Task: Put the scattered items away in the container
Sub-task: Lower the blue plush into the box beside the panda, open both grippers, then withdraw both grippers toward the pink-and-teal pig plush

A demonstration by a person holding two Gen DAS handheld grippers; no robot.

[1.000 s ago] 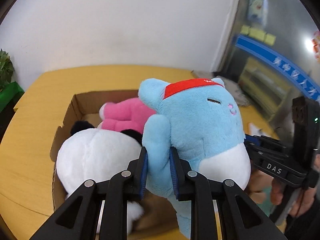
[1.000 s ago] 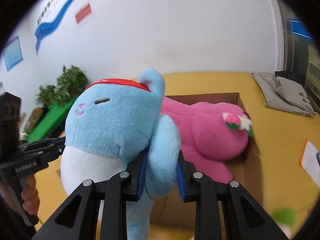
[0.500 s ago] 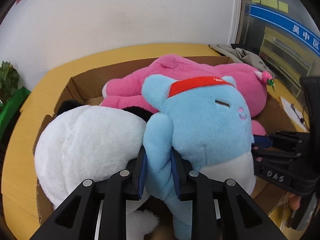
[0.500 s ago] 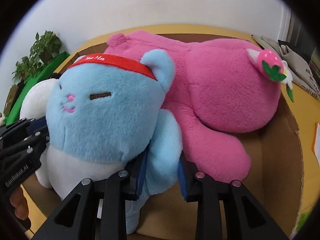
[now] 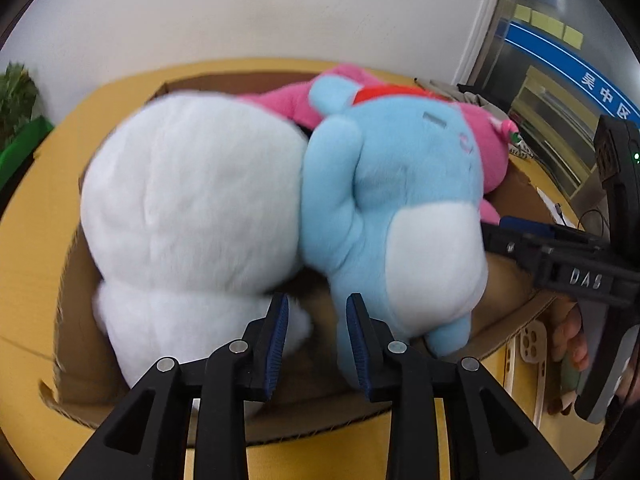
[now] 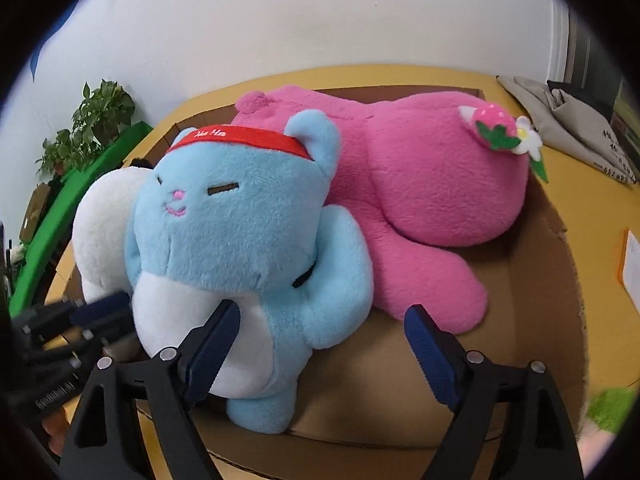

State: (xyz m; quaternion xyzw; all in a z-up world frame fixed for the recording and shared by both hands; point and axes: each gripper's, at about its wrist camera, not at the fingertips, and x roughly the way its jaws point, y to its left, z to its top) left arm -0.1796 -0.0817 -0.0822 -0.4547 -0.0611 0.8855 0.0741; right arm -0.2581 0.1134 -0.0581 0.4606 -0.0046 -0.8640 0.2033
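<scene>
I observe the left gripper (image 5: pixel 316 320) at the 6 o'clock edge of its own view, jaws parted with nothing between the blue pads, the gap sitting over the near rim of the brown corrugated cardboard box (image 5: pixel 76 340). The right gripper (image 6: pixel 320 332) likewise enters from 6 o'clock of its view, jaws spread wide and empty; its left pad lies in front of the white belly of the light blue plush cat with a red headband (image 6: pixel 240 240), and I cannot tell whether it touches the fabric. In the left view the right tool's black body comes in from 3 o'clock, level, with the operator's fingers visible beneath it at about 4 o'clock. The blue cat rests inside the box, leaning with its head toward 12 o'clock, one foot hanging over the near rim. At its 9 o'clock side, pressed against it, lies a large round white plush toy (image 5: pixel 192 208). Behind it, toward 1 o'clock, lies a pink plush toy with a strawberry-and-flower ornament (image 6: pixel 440 176), also inside the box. The box stands on a yellow tabletop (image 6: pixel 592 184). A folded grey cloth bag (image 6: pixel 568 116) lies on the table at 2 o'clock.
</scene>
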